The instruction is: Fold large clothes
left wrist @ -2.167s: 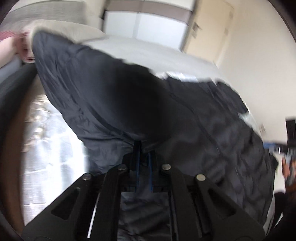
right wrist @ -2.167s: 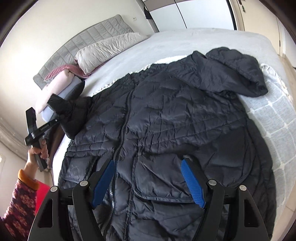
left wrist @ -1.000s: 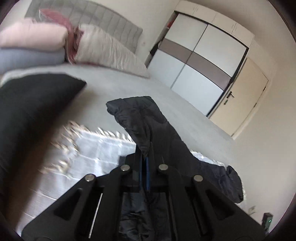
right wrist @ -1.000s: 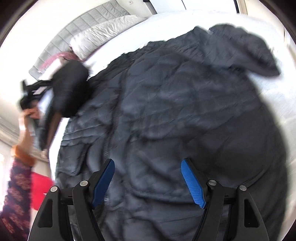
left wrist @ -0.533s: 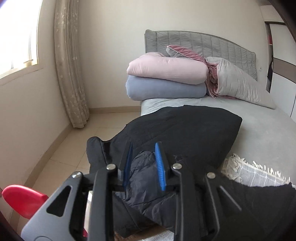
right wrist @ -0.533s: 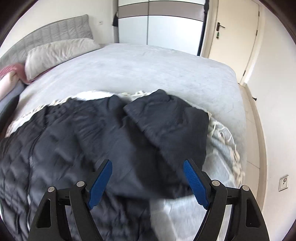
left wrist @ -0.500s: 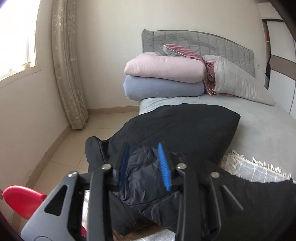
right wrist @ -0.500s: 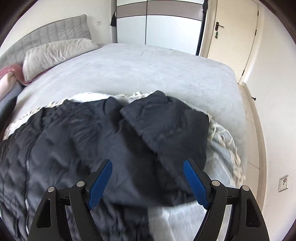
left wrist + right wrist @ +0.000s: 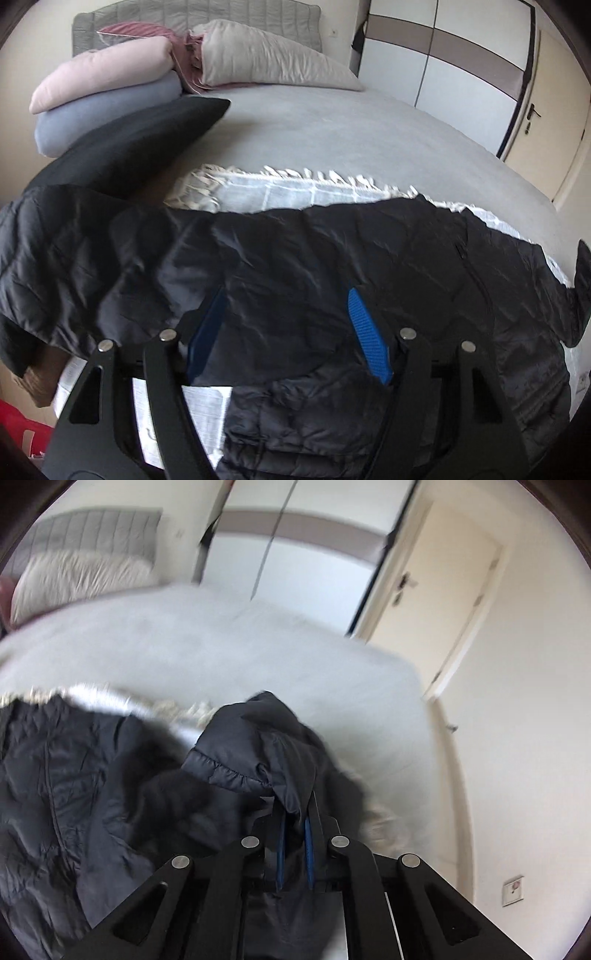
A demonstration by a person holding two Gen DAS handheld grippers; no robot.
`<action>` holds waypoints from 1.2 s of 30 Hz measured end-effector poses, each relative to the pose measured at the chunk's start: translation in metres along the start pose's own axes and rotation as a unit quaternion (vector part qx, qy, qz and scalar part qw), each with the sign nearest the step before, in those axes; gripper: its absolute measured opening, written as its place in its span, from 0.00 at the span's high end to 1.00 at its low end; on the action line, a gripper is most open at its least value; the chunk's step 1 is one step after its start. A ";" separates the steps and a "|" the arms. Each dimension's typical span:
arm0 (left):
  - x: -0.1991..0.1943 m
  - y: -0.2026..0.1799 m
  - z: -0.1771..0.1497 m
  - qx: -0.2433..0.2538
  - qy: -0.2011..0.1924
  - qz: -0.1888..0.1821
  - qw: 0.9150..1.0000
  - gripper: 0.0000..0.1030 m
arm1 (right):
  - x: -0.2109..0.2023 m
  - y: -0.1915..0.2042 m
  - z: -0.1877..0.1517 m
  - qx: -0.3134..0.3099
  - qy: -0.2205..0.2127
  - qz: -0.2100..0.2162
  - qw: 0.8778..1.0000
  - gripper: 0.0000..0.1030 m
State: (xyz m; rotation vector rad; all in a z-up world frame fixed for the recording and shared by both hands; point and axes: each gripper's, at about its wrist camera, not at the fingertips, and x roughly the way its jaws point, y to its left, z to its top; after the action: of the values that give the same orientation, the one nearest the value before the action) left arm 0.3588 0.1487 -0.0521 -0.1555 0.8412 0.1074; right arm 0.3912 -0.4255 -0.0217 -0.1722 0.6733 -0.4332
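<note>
Grey bedding [image 9: 332, 140] fills the upper half of the left wrist view, with stacked pillows [image 9: 110, 85] at the upper left and a wardrobe [image 9: 461, 62] at the upper right. Across the middle of that frame our black puffer jacket [image 9: 295, 258] lies spread over a fringed white throw [image 9: 280, 192].

Our left gripper [image 9: 286, 332] hovers over the jacket at lower centre, its blue pads spread wide and holding nothing. In the right wrist view our right gripper [image 9: 294, 849], at lower centre, has its pads pinched nearly together on a bunched fold of the jacket [image 9: 258, 760]; it looks like a sleeve end or the hood, but blur keeps us from saying which.

To fold well, we judge we should carry this pinched part toward the left of the frame, over the jacket's body. We should keep it low and taut so the slick padded fabric does not slip or billow. The free left gripper can press the body flat while we lay the fold.
</note>
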 end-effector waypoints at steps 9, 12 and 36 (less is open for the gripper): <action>0.050 -0.026 -0.059 0.043 0.071 -0.008 0.996 0.33 | 0.032 -0.171 -0.140 0.163 0.148 -0.025 0.975 0.87; 0.042 -0.033 -0.056 0.071 0.066 0.001 0.995 0.33 | 0.037 -0.192 -0.174 0.208 0.192 -0.010 0.959 0.59; 0.094 -0.019 -0.017 0.111 0.026 0.053 0.992 0.24 | 0.052 0.074 -0.077 0.036 0.128 0.223 0.966 0.20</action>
State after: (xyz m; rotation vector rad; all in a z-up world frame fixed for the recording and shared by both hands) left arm 0.4116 0.1297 -0.1322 0.0964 0.9066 0.1094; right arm 0.4028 -0.3833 -0.1317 0.1086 0.9219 -0.0441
